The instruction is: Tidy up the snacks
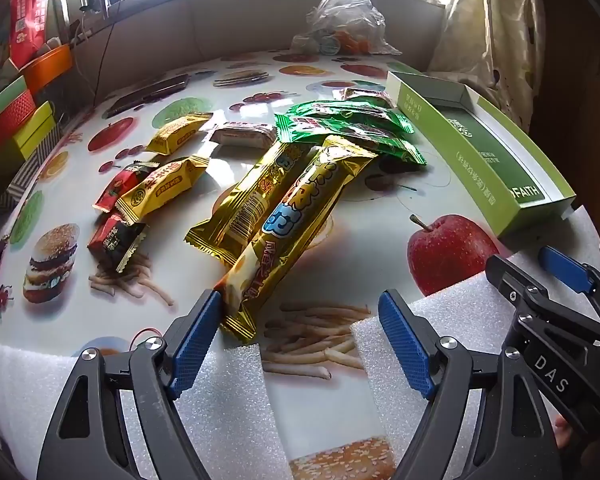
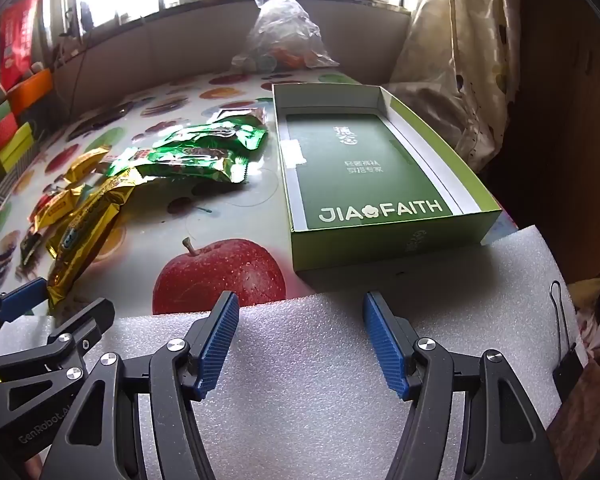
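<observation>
Glossy printed plastic, patterned with fruit, burgers and fries, covered the table (image 1: pixel 380 240), and its near edge was lost under sheets of white foam (image 2: pixel 300 360) and the tools. The next largest thing, a shallow green box (image 2: pixel 380 184), lay open on the right side of the table with a dark green printed card flat in its bottom; in the left wrist view only its long side wall and part of the inside showed, and its near corner was cut by a foam sheet. The snacks lay loose to the left of the box, none inside it. Two long gold packets (image 1: pixel 276 216) lay side by side and slanted, the end of one close to the left gripper's left pad; whether it touched the pad was hard to tell. Behind them the green packets (image 1: pixel 348 128) overlapped in a heap, so their number could not be made out. Small gold packets (image 1: pixel 160 192) and small red-and-black ones (image 1: pixel 116 236) sat further left, partly stacked. A crumpled clear bag (image 1: pixel 340 20) stood at the far end, its contents blurred by glare from the window.

The left gripper (image 1: pixel 300 336) hung above the near table edge with its jaws spread wide and nothing between them. The right gripper (image 2: pixel 300 340) sat over the foam, jaws likewise wide apart and empty.
</observation>
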A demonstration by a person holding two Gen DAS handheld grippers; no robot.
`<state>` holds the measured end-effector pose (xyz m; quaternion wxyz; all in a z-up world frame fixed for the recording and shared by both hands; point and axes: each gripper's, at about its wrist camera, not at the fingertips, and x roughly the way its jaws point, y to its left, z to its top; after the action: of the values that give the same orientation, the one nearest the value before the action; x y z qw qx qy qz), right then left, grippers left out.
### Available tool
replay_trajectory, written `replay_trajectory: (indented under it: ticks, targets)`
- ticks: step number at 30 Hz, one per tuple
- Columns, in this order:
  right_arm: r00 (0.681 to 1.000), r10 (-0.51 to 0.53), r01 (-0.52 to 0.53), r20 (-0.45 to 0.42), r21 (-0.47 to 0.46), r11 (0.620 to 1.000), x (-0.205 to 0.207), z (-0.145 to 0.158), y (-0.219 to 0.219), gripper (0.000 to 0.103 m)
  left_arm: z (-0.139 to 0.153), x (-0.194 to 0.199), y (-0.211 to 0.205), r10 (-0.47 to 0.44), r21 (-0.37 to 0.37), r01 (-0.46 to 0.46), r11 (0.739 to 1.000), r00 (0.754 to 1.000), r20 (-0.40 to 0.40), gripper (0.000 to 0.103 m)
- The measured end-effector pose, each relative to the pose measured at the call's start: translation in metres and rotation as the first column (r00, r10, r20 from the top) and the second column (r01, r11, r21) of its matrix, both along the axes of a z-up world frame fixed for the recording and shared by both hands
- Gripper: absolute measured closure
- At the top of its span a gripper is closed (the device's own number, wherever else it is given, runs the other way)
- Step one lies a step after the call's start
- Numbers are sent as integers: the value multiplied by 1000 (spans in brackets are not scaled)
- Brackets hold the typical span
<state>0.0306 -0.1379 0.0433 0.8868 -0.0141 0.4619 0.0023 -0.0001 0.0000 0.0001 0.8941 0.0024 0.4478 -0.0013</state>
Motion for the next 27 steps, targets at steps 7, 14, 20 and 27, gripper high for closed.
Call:
replay_trajectory:
  ticks: [7,14,20,27]
  targets:
    - [1000,0,0,3,2,1000,0,1,-1,38,0,0,5,2,-7,-2,1000,1000,-7,22]
    - [1000,2,-2,6,0,1000,-2,0,1,38,4,-1,0,-3,13,4,1000,1000,-20,22]
    - [1000,-13,13,17,1,1000,-5,6,-2,39,9,-8,-12,-49,19,50,999,998,-25,23]
    - [999,-33,33,26,-7,999,-13,15,-6,39,13,-11,-15,-72,11,72,997,997,-21,22]
